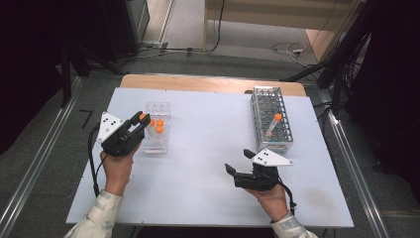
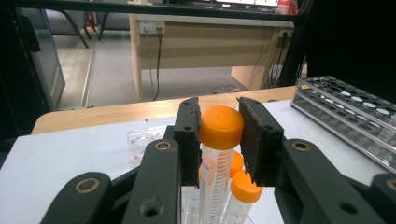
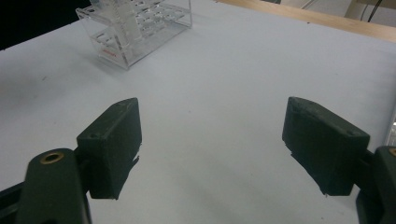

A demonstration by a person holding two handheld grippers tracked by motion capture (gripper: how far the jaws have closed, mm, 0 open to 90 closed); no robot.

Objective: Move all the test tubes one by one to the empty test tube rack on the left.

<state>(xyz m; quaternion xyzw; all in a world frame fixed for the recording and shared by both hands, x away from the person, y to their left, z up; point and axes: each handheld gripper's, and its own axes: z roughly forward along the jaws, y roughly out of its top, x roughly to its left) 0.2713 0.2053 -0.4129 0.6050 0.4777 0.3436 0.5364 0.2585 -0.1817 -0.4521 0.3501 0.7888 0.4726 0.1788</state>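
L gripper point(image 1: 141, 120) sits at about 9 o'clock on the white table point(image 1: 208, 148), jaws clamped on the orange cap of a clear graduated tube point(image 2: 220, 140); in the left gripper view the pads press both sides of the cap, tube upright btwn them. Tube is over the clear plastic rack point(image 1: 156, 130), w/ two more orange-capped tubes point(image 1: 159, 125) standing in that rack just behind it, toward 1 o'clock of the gripper tip. R gripper point(image 1: 238, 161) at about 5 o'clock, near the table's front edge, jaws spread wide, nothing btwn them, bare table under them in the right gripper view. Metal grid rack point(image 1: 271, 118) at 2 o'clock, well apart from the clear rack; one orange-capped tube point(image 1: 274, 124) leans in it.
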